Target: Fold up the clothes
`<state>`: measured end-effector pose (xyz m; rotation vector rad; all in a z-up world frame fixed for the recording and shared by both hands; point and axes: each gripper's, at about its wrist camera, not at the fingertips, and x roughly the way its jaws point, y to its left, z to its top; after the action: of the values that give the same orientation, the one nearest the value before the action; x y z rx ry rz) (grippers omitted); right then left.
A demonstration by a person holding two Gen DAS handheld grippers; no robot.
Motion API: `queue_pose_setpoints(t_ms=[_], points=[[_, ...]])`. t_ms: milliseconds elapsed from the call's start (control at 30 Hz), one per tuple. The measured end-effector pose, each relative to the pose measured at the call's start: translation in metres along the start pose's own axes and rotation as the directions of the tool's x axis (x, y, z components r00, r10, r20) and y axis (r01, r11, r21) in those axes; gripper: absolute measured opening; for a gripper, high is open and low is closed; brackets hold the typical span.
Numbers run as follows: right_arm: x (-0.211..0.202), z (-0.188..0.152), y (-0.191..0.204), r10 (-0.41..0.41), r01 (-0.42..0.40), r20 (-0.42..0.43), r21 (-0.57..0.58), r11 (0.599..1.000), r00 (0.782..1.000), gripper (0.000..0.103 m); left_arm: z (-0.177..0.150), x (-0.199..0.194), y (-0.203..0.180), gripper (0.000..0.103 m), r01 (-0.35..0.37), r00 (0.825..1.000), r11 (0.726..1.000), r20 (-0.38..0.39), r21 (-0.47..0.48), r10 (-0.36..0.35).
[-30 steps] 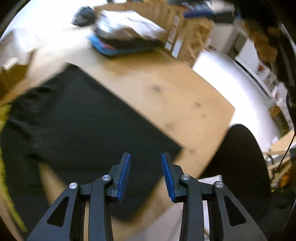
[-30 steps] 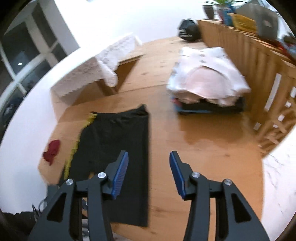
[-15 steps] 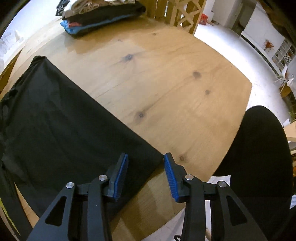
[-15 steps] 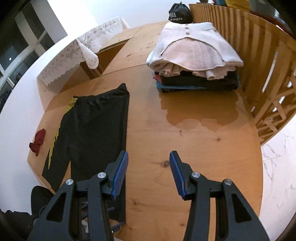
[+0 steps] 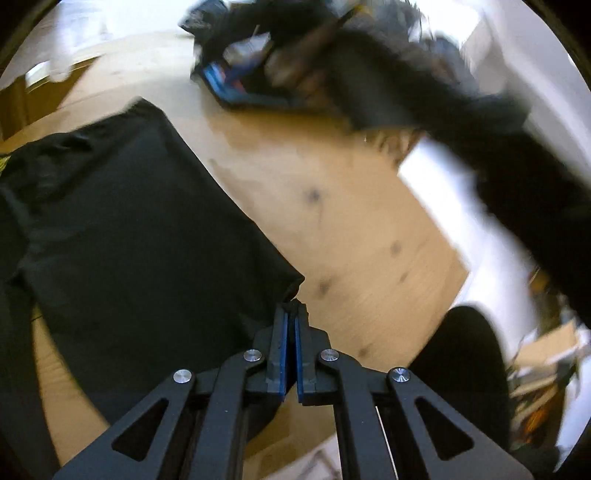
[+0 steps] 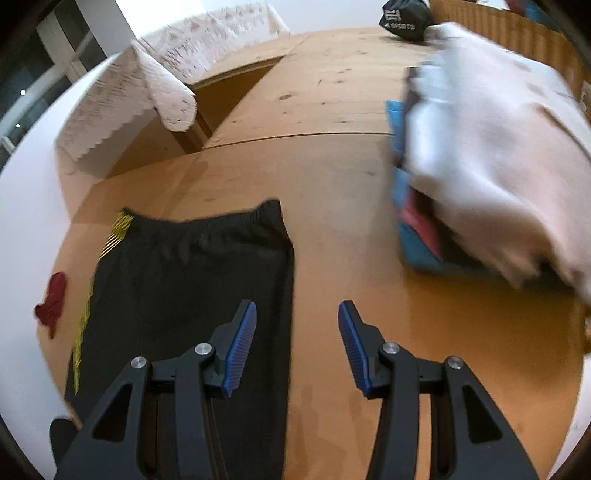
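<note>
Pinching black shorts (image 5: 140, 229) corner in left claw (image 5: 290, 321), right claw (image 6: 297, 328) spread above table (image 6: 332, 206)

We see a wooden table (image 6: 332, 177) with dark knots in its grain. Off its far left corner a white lace cloth (image 6: 147, 85) drapes over a lower surface. A small red rag (image 6: 51, 299) lies on the white floor (image 6: 29, 221) beside the table's left edge. At the far end sits a black sports bag (image 6: 404, 18) with white lettering, and a wooden slatted railing (image 6: 480, 22) runs behind it.
</note>
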<state>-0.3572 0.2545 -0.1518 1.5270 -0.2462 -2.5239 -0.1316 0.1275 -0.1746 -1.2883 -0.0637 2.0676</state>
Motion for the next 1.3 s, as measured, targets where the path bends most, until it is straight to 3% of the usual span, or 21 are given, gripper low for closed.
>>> queue_pose_setpoints(t_ms=[133, 400, 467, 500, 600, 800, 933, 1100, 1300], points=[[0.056, 0.037, 0.014, -0.023, 0.024, -0.043, 0.011, 1.0, 0.999, 0.046, 0.0, -0.04, 0.016, 0.002, 0.024, 0.997, 0.999, 0.072, -0.032, -0.022], [0.108, 0.055, 0.031, -0.055, 0.05, -0.121, -0.041, 0.998, 0.991, 0.045, -0.005, -0.054, 0.047, 0.002, 0.062, 0.993, 0.993, 0.107, -0.103, -0.051], [0.11, 0.057, 0.031, -0.049, 0.046, -0.112, -0.032, 0.998, 0.993, 0.023, -0.005, -0.055, 0.049, 0.002, 0.073, 0.991, 0.991, 0.119, -0.113, -0.06], [0.111, 0.058, 0.029, -0.029, 0.027, -0.123, -0.014, 1.0, 0.992, 0.002, -0.002, -0.05, 0.049, 0.002, 0.073, 0.99, 0.991, 0.125, -0.115, -0.059], [0.104, 0.062, 0.024, 0.007, -0.001, -0.134, 0.04, 0.999, 0.991, 0.002, -0.003, -0.055, 0.057, 0.002, 0.078, 0.986, 0.987, 0.157, -0.143, -0.055], [0.052, 0.081, 0.039, 0.113, -0.1, -0.072, 0.162, 0.982, 0.991, 0.002, -0.026, -0.113, 0.093, 0.002, 0.092, 0.961, 0.972, 0.274, -0.214, -0.031], [0.023, 0.098, 0.096, 0.143, -0.137, -0.027, 0.16, 0.977, 0.989, 0.001, -0.058, -0.154, 0.131, 0.002, 0.103, 0.939, 0.943, 0.343, -0.315, 0.012], [0.036, 0.115, 0.204, 0.128, -0.126, -0.022, 0.071, 0.989, 0.992, 0.001, -0.112, -0.191, 0.192, 0.002, 0.056, 0.92, 0.885, 0.368, -0.463, 0.134], [0.099, 0.118, 0.313, 0.098, -0.099, -0.082, -0.014, 0.995, 0.992, 0.001, -0.163, -0.209, 0.254, 0.002, -0.043, 0.901, 0.791, 0.319, -0.611, 0.295]])
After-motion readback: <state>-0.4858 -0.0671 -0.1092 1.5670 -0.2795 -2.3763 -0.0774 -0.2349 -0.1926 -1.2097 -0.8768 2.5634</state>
